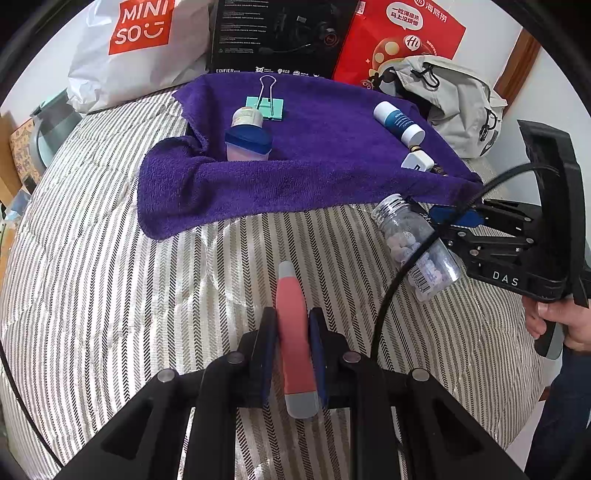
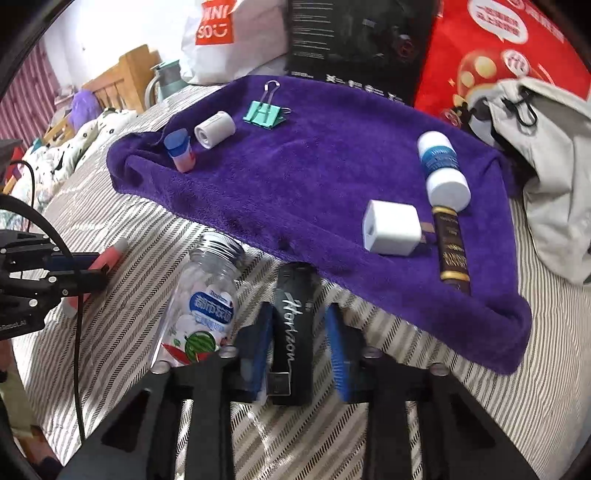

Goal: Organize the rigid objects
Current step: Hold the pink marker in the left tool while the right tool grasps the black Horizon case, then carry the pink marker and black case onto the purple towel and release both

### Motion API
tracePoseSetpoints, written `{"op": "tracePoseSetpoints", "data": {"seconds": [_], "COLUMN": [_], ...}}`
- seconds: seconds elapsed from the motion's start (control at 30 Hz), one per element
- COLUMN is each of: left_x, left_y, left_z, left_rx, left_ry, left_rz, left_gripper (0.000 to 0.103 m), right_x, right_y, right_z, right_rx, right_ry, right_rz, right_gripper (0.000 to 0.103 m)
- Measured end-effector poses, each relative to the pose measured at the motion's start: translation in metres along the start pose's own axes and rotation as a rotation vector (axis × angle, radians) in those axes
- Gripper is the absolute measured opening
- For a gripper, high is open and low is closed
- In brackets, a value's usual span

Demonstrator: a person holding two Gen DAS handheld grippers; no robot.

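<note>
My left gripper (image 1: pixel 293 317) is shut on a pink tool with grey ends (image 1: pixel 293 332), held just above the striped bedding. In the right wrist view it shows at the left edge (image 2: pixel 110 254). My right gripper (image 2: pixel 299 325) straddles a black "Horizon" case (image 2: pixel 293 325) lying at the towel's near edge, with a gap at the right pad. A lidless clear candy bottle (image 2: pixel 207 306) lies beside it. On the purple towel (image 2: pixel 295 177) rest a teal binder clip (image 2: pixel 263 113), a white jar (image 2: pixel 215 129), a blue-capped pink container (image 2: pixel 181 151), a white-and-blue bottle (image 2: pixel 441 166), a white charger (image 2: pixel 391 227) and a brown tube (image 2: pixel 452 251).
Behind the towel stand a white Miniso bag (image 1: pixel 140 48), a black Edifier box (image 1: pixel 280 33) and a red bag (image 1: pixel 402 37). A grey backpack (image 1: pixel 461 99) slumps at the right. A black cable (image 1: pixel 399 280) crosses near the bottle. A hand (image 1: pixel 554 325) holds the right gripper's handle.
</note>
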State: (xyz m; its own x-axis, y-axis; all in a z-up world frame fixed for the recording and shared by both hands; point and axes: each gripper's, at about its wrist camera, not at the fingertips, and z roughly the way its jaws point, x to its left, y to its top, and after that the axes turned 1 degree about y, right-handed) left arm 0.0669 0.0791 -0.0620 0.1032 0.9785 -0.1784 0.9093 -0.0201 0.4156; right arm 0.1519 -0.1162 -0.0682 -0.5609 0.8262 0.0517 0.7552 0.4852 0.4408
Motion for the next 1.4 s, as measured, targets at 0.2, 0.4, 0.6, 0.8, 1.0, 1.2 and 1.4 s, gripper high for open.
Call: {"op": "tracePoseSetpoints", "data": {"seconds": [0.2, 0.4, 0.6, 0.8, 1.0, 1.2, 1.4], "left_x": [0.001, -0.001, -0.007, -0.006, 0.001, 0.000, -0.004], "left_y": [0.002, 0.002, 0.004, 0.005, 0.004, 0.010, 0.027], "left_z": [0.001, 0.001, 0.003, 0.004, 0.000, -0.017, -0.030], "left_rx": [-0.001, -0.005, -0.013, -0.023, -0.016, -0.037, -0.064], "left_ry": [-0.001, 0.015, 0.053, 0.048, -0.004, 0.000, -0.001], "left_rz": [0.003, 0.014, 0.035, 0.026, -0.018, -0.018, -0.005], "left_gripper": [0.018, 0.018, 0.018, 0.017, 0.017, 0.017, 0.017], "right_x": [-0.029, -0.044, -0.041, -0.040, -0.047, -0.048, -0.048], "right_y": [-0.022, -0.050, -0.055, -0.057, -0.060, -0.058, -0.050], "right_z": [-0.016, -0.033, -0.033, -0.035, -0.040, -0.052, -0.069], "right_rx": [0.033, 0.041, 0.006, 0.001, 0.016, 0.009, -0.024], "right_ry": [-0.037, -0.076, -0.104, -0.104, -0.034, -0.034, -0.004], "right_rz": [0.067, 0.120, 0.134, 0.127, 0.164, 0.162, 0.156], "right_gripper": [0.022, 0.022, 0.022, 0.022, 0.022, 0.022, 0.022]}}
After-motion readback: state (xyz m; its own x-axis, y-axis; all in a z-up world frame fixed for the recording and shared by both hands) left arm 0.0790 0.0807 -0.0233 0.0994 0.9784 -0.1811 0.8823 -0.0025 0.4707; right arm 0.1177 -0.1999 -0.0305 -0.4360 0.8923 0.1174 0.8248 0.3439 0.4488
